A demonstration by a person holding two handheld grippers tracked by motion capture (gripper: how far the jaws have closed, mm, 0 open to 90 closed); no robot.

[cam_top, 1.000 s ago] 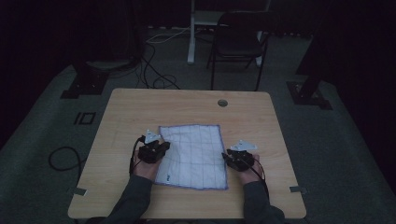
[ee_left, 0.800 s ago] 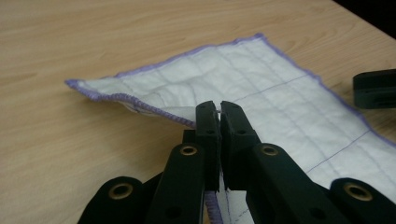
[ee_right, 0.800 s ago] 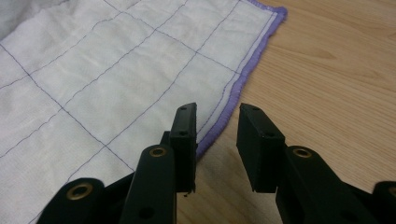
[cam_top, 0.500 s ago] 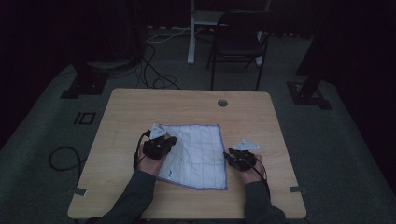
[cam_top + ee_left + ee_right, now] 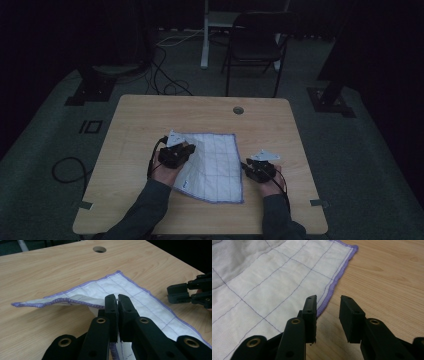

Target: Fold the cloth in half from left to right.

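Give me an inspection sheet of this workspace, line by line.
Surface: wooden table with a round cable hole.
Job's things: white cloth with purple hem and grid lines, its left edge lifted off the wood.
Clutter: nothing seen.
Grippers: left tongs shut on the cloth's raised edge; right tongs open, straddling the cloth's right hem.
Cables: one trails from each gripper; loose cables on the floor behind the table.
Surroundings: dark room, folding chair, stand bases on grey carpet.
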